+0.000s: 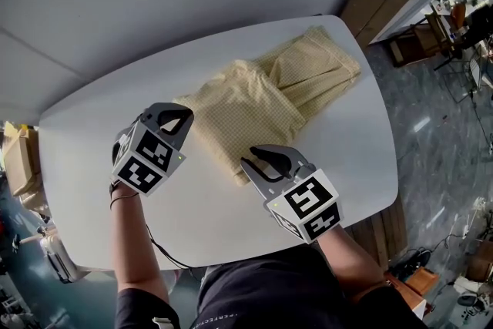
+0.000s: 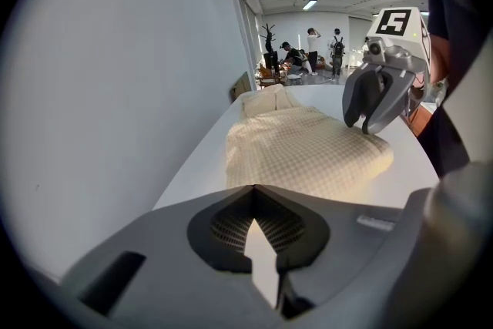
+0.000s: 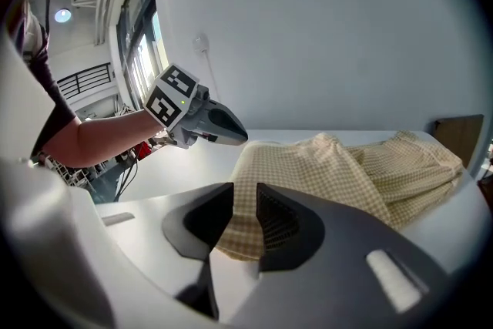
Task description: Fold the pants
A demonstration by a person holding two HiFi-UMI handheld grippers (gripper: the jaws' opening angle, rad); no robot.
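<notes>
Pants (image 1: 262, 100) lie bunched mid-table (image 1: 92, 166), close to its far right edge, with bare top left and front. Left claw (image 1: 183, 116) is closed and empty. Right claw (image 1: 253, 159) is partly open at the pants' near edge, gripping nothing.

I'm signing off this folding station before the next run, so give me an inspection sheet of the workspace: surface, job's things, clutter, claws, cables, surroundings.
Surface: white rounded table, bare around the garment.
Job's things: pale yellow checked pants, partly folded and rumpled, lying across the table's middle and far side.
Clutter: nothing seen on the table.
Claws: left claw shut and empty, short of the pants; right claw open, with the pants' near edge showing in its gap, not pinched.
Cables: thin dark cable hanging by the left forearm.
Surroundings: grey wall; wooden board beyond the table's far corner; workshop gear on the floor; people far off.
</notes>
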